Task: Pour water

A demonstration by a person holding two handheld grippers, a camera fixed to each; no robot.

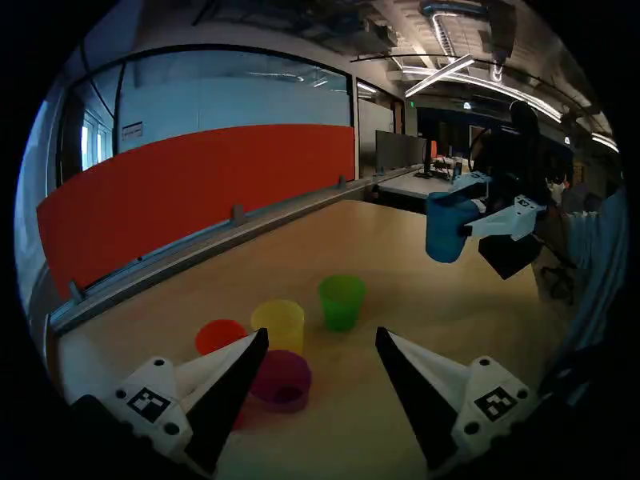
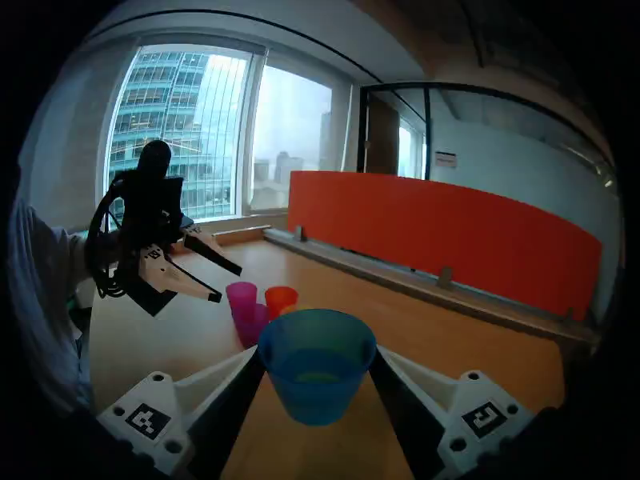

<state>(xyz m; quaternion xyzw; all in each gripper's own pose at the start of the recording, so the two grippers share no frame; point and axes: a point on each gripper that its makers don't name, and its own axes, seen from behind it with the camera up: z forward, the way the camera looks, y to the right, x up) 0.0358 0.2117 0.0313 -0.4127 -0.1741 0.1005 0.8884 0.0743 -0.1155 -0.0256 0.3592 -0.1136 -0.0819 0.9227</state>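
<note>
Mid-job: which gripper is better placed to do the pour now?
Right. The right gripper is shut on the blue cup, held above the table. The left gripper is open and empty, hovering by the purple cup.

Dim room. Daylight pours through tall windows (image 2: 200, 128) in the right gripper view; ceiling strip lights (image 1: 448, 72) glare in the left gripper view. Edges curve strongly.

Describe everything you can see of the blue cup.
The blue cup is a translucent, plastic-looking tumbler, tapering to its base, with an open round rim. It is roughly upright, clamped on both sides by the right gripper, in the air above the wooden table. A pale greenish patch shows inside; whether liquid, I cannot tell.
</note>
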